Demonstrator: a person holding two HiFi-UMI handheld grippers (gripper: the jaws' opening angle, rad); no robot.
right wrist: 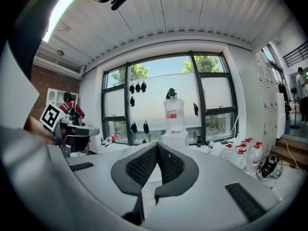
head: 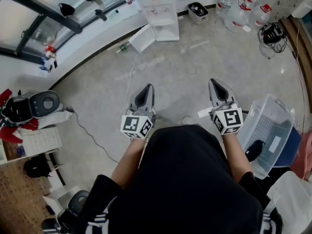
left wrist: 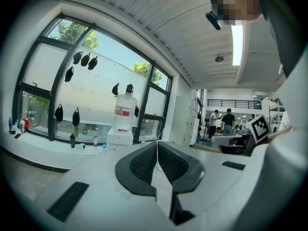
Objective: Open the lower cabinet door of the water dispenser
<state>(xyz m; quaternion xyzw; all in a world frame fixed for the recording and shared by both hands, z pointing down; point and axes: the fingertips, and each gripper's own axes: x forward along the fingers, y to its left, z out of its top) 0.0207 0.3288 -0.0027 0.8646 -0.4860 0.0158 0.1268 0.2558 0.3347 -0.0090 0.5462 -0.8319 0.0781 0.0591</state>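
Both claws held level, side by side in front of the person's body, neither near the target. Left gripper [head: 147,88] has jaws closed tip to tip with nothing between the pads; its own view shows the ribbed pads [left wrist: 144,163] meeting at one seam. Right gripper [head: 215,83] is the same, jaws pressed together and empty. Water dispenser [head: 159,8] stands well ahead of both claws, against the window wall, roughly on the line between them and a bit nearer the left claw's line. It shows past the jaw tips in both gripper views, with a bottle on top. Lower cabinet door [head: 142,38] appears swung out to the dispenser's left side, well apart from either claw; its hinge side can't be made out. Water jugs [head: 237,12] are clustered far ahead and to the right of the right claw. Clear plastic bin [head: 267,126] sits just right of the right claw, lower down on the floor [head: 185,62]. A thin cable [head: 130,79] runs along the floor ahead of the left claw towards the dispenser.
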